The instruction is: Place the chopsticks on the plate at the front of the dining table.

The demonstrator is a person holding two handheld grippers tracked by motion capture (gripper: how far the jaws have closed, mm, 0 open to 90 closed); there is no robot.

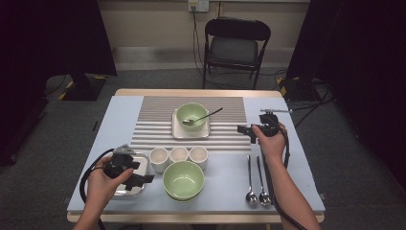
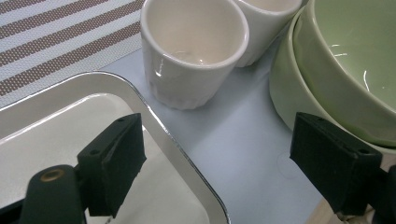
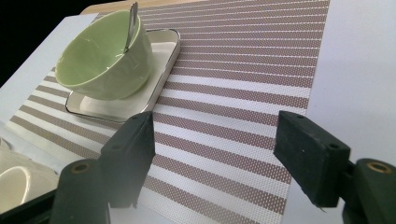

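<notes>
The counter (image 1: 119, 108) carries a table setting in progress: a striped placemat (image 1: 158, 124) fills its far middle, and on that sits a square white tray (image 1: 178, 130) bearing a green bowl (image 1: 191, 115) with a spoon (image 1: 210, 115) leaning in it, handle toward the right. Nearer the person, a second, larger green bowl (image 1: 183, 179) stands just below a row of three white cups (image 1: 178, 154), and a metal tray (image 1: 141, 158) lies at the near left with its edge just beside the leftmost cup. Two loose spoons (image 1: 256, 179) lie side by side at the near right, long axes running away from the person, bowls toward the near edge. The left gripper (image 1: 143, 178) hovers over the metal tray's right edge; in the left gripper view its fingers (image 2: 114, 161) are spread with nothing between them, one over the tray and the other just short of the larger bowl's wall, and the nearest cup (image 2: 194, 46) stands straight ahead of the gap. The right gripper (image 1: 245, 129) is held above the mat's right edge, pointing left toward the served bowl, its fingers (image 3: 133, 149) likewise spread and holding nothing. By my reading the left hand is far nearer the cups, while the loose spoons lie behind and below the right hand, so that hand would have to draw back toward the person and turn down to meet their handles.
</notes>
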